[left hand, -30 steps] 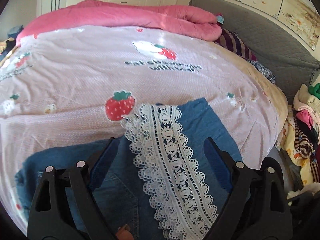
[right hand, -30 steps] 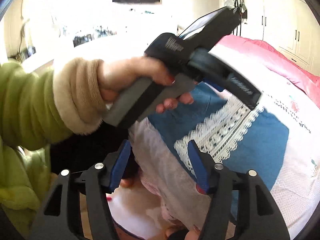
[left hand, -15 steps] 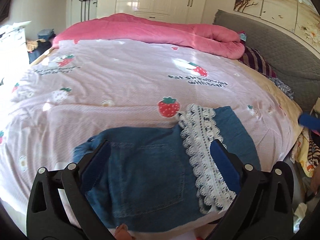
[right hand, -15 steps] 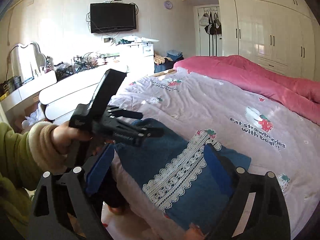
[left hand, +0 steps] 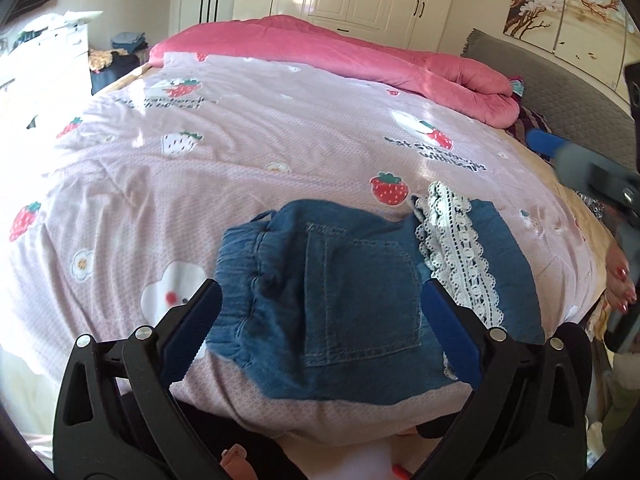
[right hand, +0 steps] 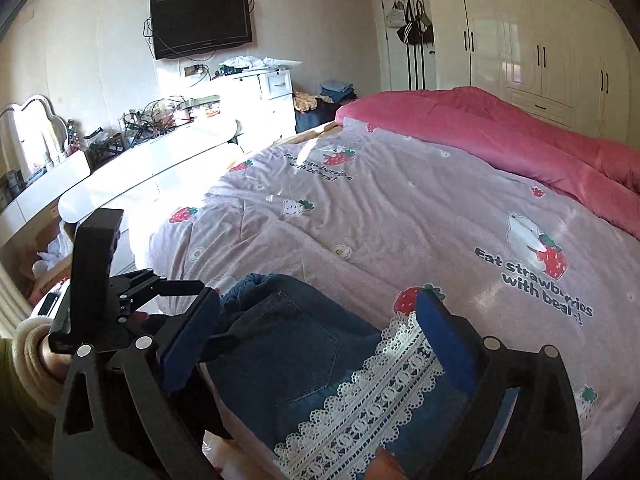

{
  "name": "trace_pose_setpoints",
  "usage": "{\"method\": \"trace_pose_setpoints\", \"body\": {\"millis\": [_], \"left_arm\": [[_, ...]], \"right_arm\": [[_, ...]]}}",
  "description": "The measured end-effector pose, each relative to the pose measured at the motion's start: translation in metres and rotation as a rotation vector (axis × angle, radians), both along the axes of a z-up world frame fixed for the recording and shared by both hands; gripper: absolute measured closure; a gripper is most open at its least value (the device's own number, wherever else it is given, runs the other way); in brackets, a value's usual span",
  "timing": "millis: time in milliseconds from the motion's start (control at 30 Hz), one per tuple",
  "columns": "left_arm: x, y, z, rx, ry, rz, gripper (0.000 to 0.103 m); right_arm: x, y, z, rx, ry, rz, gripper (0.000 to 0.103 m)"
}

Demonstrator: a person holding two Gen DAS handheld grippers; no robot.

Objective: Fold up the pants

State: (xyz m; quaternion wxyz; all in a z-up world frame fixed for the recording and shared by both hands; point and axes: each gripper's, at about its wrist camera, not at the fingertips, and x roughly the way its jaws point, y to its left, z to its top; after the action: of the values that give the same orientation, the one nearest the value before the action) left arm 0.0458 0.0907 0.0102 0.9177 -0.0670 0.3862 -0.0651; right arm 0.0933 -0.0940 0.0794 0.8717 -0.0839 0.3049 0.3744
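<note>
The blue denim pants (left hand: 352, 292) lie folded into a compact bundle at the near edge of the bed, back pocket up, with a white lace trim (left hand: 460, 248) across the right part. They also show in the right wrist view (right hand: 304, 356), with the lace (right hand: 372, 412) nearest. My left gripper (left hand: 320, 324) is open and empty, held just in front of the pants. My right gripper (right hand: 316, 340) is open and empty, above the pants. It shows at the right edge of the left wrist view (left hand: 588, 168).
The bed has a pink strawberry-print quilt (left hand: 260, 140) and a rolled pink duvet (left hand: 360, 56) at the far side. A grey headboard (left hand: 560, 80) stands at the right. A white dresser (right hand: 132, 176) and wardrobes (right hand: 540, 40) line the walls.
Both grippers have pulled back from the pants and risen. The pants now lie whole in view and untouched on the quilt.
</note>
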Motion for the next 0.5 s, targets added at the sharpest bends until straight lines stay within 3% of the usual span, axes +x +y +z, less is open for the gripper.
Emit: {"method": "trace_pose_setpoints", "body": {"millis": [500], "left_arm": [[-0.018,0.022,-0.037,-0.186,0.093,0.068,0.010]], "right_arm": [[0.068,0.099,-0.061,-0.231,0.168,0.164,0.005]]}}
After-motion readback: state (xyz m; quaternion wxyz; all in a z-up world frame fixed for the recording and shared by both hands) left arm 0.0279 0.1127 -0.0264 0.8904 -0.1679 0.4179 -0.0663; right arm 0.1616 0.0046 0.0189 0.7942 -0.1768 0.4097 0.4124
